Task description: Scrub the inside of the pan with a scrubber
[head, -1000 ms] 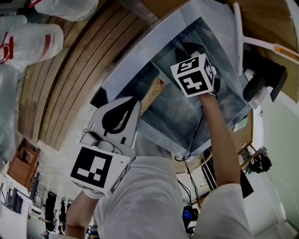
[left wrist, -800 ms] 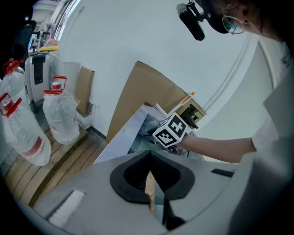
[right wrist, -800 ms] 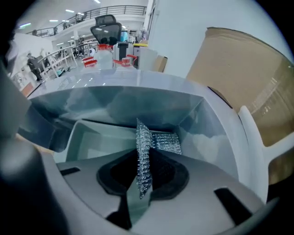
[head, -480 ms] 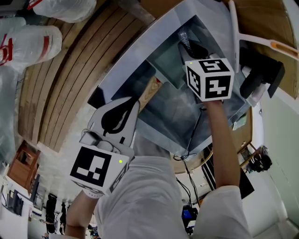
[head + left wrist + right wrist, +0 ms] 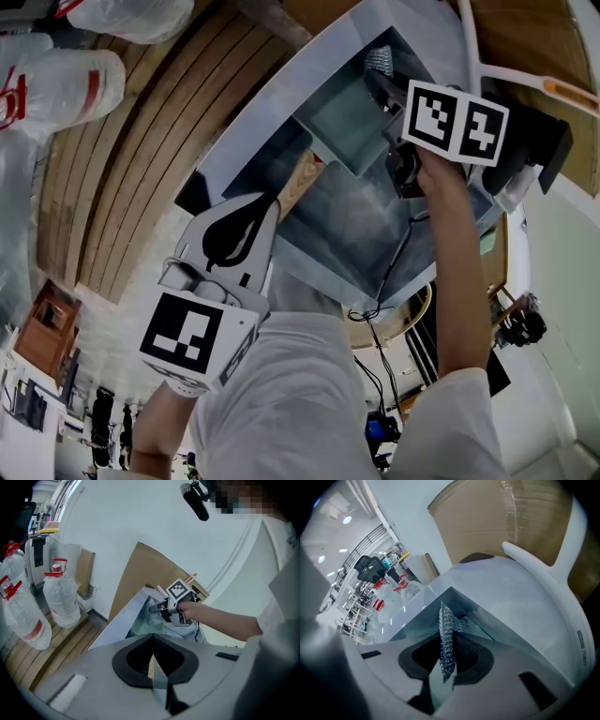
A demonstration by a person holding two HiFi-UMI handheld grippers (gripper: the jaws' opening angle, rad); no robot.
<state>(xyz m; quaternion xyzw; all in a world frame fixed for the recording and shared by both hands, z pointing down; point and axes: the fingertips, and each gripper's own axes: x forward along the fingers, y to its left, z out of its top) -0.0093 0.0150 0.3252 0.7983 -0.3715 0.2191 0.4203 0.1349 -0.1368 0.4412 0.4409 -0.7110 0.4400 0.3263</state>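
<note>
The square grey-green pan (image 5: 342,127) lies in the steel sink (image 5: 272,112). Its long axis runs from its wooden handle (image 5: 302,186) at the sink's near edge toward the sink's far corner. The left claw (image 5: 255,223) is clamped on that handle. The right claw (image 5: 386,89), pinching the silver wire-mesh scrubber (image 5: 378,61), sits at the pan's far rim, so scrubbing likely means drawing back toward the handle. Only the right gripper view shows the mesh squeezed; only the head view shows the pan's floor.
</note>
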